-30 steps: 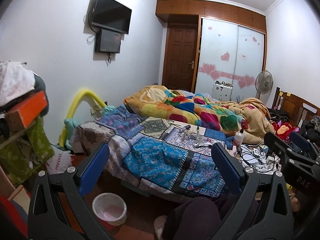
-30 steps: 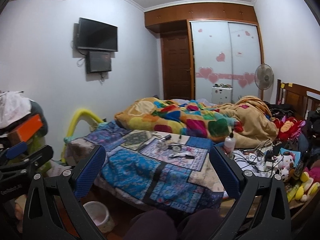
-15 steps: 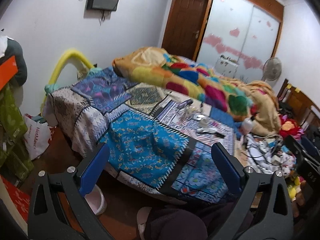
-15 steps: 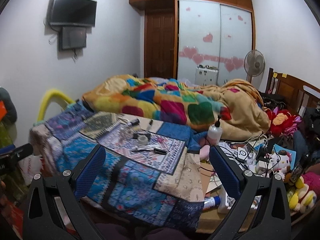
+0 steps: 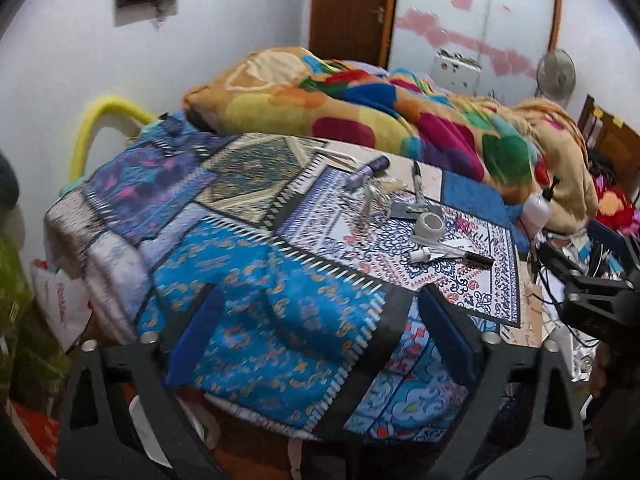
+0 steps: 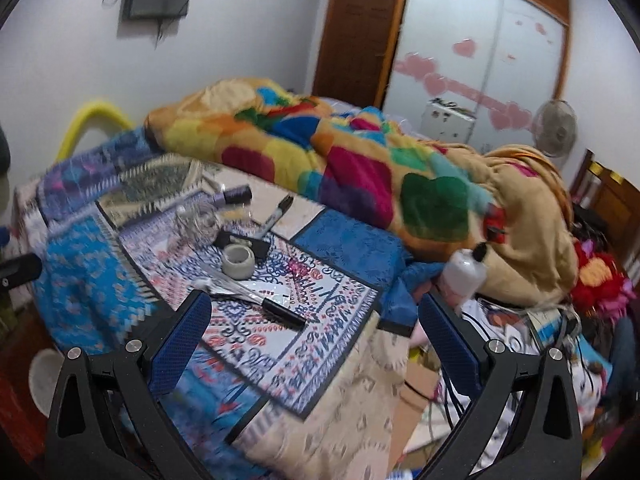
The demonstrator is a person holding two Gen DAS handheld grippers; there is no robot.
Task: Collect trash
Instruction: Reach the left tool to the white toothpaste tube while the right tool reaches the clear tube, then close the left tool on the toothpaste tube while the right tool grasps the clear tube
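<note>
A bedroom is shown from two gripper-mounted cameras, both aimed at a bed covered by a blue patchwork bedspread (image 6: 100, 280). A small cluster of litter is seen lying on the bedspread's white-and-blue patterned panel. At the centre of the cluster a squat grey tape roll (image 6: 238, 261) stands on end. Just behind the roll a crumpled clear plastic wrapper (image 6: 197, 221) is seen, with a purple tube (image 6: 234, 195) and a grey marker (image 6: 278, 212) beyond it. On the near side of the roll a black-and-white marker pen (image 6: 276, 308) lies flat. A white pump bottle (image 6: 464, 276) stands off to the roll's right, at the bed edge.

The left gripper (image 5: 316, 336) and the right gripper (image 6: 314, 338) are both held with jaws spread wide, and nothing is gripped. The step in hand is judged to be the approach. Next, one gripper would need to be lowered over a piece of litter, probably the pen nearest the right gripper, and closed on it.
</note>
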